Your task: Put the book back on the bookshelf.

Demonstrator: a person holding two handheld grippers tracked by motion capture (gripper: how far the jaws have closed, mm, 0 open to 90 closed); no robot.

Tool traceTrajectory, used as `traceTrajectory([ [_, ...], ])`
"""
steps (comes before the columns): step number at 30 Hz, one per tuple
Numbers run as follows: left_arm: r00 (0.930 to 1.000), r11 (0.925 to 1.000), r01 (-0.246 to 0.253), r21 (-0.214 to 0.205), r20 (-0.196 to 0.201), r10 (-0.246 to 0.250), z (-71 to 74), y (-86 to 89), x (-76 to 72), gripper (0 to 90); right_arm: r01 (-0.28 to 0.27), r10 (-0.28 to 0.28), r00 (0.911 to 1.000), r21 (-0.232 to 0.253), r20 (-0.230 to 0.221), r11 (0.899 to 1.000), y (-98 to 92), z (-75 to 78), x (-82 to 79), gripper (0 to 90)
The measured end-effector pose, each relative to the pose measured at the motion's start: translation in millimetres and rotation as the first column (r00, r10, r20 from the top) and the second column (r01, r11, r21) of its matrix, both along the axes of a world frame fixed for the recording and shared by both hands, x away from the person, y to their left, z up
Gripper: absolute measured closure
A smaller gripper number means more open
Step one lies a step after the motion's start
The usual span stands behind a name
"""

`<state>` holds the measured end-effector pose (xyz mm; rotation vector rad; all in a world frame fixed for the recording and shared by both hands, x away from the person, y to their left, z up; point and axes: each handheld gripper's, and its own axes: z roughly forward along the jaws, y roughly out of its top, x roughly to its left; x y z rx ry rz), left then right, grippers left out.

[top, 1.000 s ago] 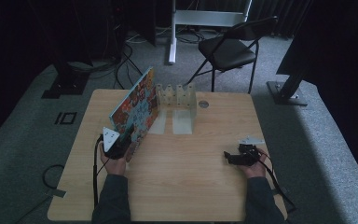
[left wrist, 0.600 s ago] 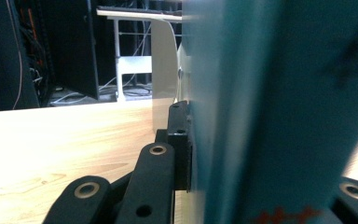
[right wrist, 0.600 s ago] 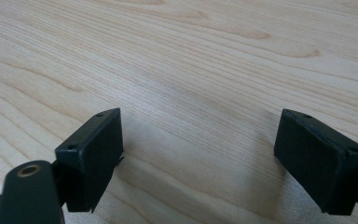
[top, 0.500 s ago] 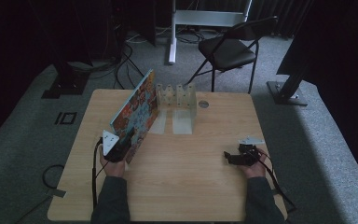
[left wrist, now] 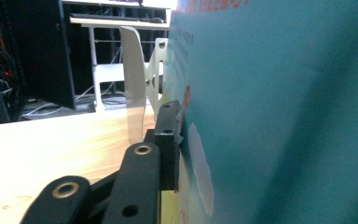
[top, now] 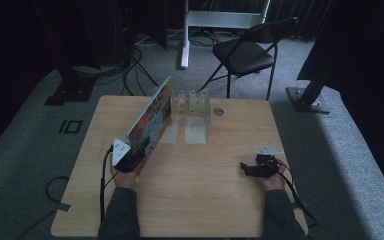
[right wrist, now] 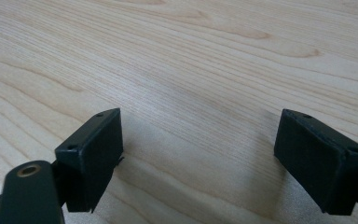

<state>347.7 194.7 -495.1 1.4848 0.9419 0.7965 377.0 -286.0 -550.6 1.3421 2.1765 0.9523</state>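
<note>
Scene: wooden table centre of the high view, person's forearms coming in from the bottom edge.
Book: picture book standing on edge, tilted, left of centre in the high view; far end reaches the clear rack at the upper middle of the table. In the left gripper view its teal cover takes the whole right half of the frame.
Left gripper: lower left of centre in the high view, at the near end of the book. One black jaw pad lies flat against the cover in the left gripper view; the other jaw is hidden behind the book. Jaws have just been easing apart with the book between them; pad looks to be touching the cover, though the view is too close to be sure.
Right gripper: lower right in the high view, lying low on the table, well apart from the book. Jaws stand wide apart with bare wood grain between them, nothing held.
Rack: clear plastic dividers, upright, white in the left gripper view at upper centre.
Background: black folding chair upper centre beyond the table, grey carpet around.
</note>
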Motion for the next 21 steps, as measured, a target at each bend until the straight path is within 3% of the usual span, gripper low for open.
traceTrajectory([
  [3, 1.0, 1.0, -0.005, -0.005, 0.001, 0.005, 0.0, 0.3, 0.5, 76.1, 0.0, 0.0, 1.0, 0.0, 0.0, 1.0, 0.0, 0.0, 0.0, 15.2],
  [7, 0.9993, 0.9991, -0.036, 0.022, -0.002, 0.036, 2.5, 0.2, 1.5, 78.2, 0.0, 0.0, 1.0, 0.0, 0.0, 1.0, 0.0, 0.0, 0.0, 15.2],
  [21, 0.9983, 0.998, -0.058, 0.024, -0.004, 0.058, 5.9, -0.9, 4.8, 80.1, -0.001, 0.001, 1.0, 0.001, 0.0, 1.0, -0.1, 0.0, 0.0, 15.2],
])
